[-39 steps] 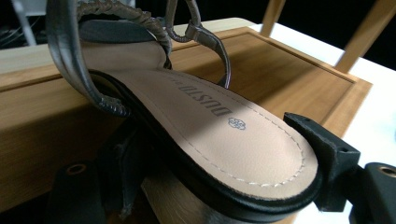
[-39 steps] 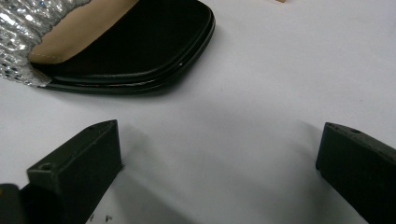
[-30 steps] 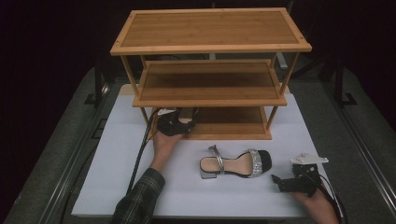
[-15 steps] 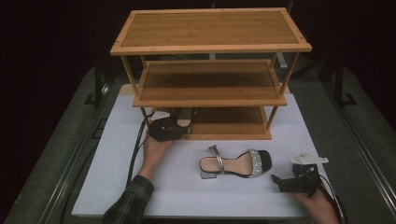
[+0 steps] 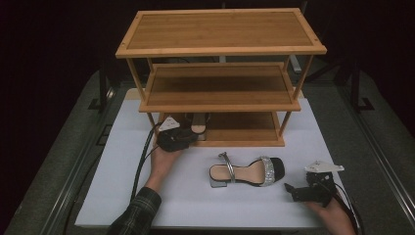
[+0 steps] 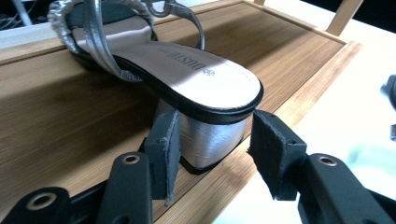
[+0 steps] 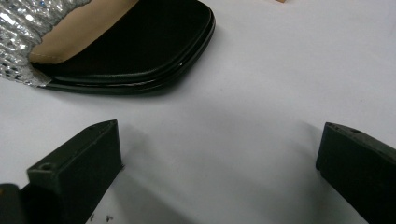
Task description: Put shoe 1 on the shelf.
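Left gripper (image 5: pixel 188 136) sits at the near left edge of the rack's (image 5: pixel 220 46) bottom shelf (image 5: pixel 244 128), held by the left hand (image 5: pixel 164 161), cable trailing back toward the near edge. Jaws are apart, straddling the silver block heel of sandal A (image 6: pixel 154 65); left pad (image 6: pixel 164 149) is just beside the heel or barely touching it, right pad (image 6: pixel 275 154) has a visible gap. Not clamped. Sandal A stands on the bottom shelf at its near left edge, heel pointing near toward the gripper, straps and toe pointing far, under the middle shelf. In the high view just its heel end (image 5: pixel 198 123) shows beyond the gripper.

Middle: sandal B (image 5: pixel 247 171) lies flat on the white mat (image 5: pixel 122 186), near side of the rack, slightly right of centre. Heel and ankle strap to the left, glitter band and black toe to the right. Well apart from the left gripper.

Right: right gripper (image 5: pixel 288 188) rests low over the mat in the right hand (image 5: pixel 333 215), near the right near corner, grey plate on top. Jaws wide apart, holding nothing. Sandal B's toe (image 7: pixel 140 51) lies just beyond the jaws and off toward the left one, near but not touching and not between them; bare mat between the pads.
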`<state>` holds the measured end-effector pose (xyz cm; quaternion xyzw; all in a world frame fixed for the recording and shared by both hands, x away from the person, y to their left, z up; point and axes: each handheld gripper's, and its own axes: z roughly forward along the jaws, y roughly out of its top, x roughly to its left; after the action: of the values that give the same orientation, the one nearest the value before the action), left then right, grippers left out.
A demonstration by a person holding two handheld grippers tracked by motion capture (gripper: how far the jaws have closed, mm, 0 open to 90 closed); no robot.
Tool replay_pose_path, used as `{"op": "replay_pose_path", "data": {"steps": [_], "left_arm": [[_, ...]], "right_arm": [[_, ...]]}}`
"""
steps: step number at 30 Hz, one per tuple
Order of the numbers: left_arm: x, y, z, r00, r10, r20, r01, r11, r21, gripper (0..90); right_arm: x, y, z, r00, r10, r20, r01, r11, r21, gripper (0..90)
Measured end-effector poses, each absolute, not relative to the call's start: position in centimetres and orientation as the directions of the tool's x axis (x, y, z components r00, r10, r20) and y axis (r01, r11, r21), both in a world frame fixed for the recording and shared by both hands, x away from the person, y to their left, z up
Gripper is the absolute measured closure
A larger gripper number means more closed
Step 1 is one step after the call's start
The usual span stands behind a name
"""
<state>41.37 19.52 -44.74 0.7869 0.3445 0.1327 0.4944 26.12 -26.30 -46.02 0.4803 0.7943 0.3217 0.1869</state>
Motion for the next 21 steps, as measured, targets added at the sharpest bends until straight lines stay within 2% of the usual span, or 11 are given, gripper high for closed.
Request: {"op": "replay_pose_path", "data": {"steps": [6, 11, 15, 18, 21], "left_arm": [[41.5, 18.8, -44.8, 0.747, 0.655, -0.114, 0.39, -0.293, 0.873, 55.2], [41.4, 19.0, -44.7, 0.75, 0.654, -0.097, 0.382, -0.309, 0.871, 53.9], [40.9, 19.5, -44.2, 0.75, 0.658, -0.071, 0.374, -0.333, 0.865, 48.3], [40.3, 19.9, -43.8, 0.747, 0.66, -0.076, 0.384, -0.336, 0.86, 39.9], [39.7, 20.2, -43.6, 0.747, 0.66, -0.082, 0.396, -0.342, 0.852, 37.7]], "right_arm": [[26.1, -26.3, -46.0, -0.468, 0.883, 0.013, 0.643, 0.331, 0.69, 0.0], [26.1, -26.3, -46.0, -0.469, 0.883, 0.012, 0.643, 0.332, 0.69, 0.0], [26.1, -26.3, -46.0, -0.469, 0.883, 0.013, 0.643, 0.331, 0.69, 0.0], [26.1, -26.3, -46.0, -0.468, 0.883, 0.012, 0.643, 0.331, 0.69, 0.0], [26.1, -26.3, -46.0, -0.468, 0.884, 0.013, 0.644, 0.331, 0.69, 0.0]]}}
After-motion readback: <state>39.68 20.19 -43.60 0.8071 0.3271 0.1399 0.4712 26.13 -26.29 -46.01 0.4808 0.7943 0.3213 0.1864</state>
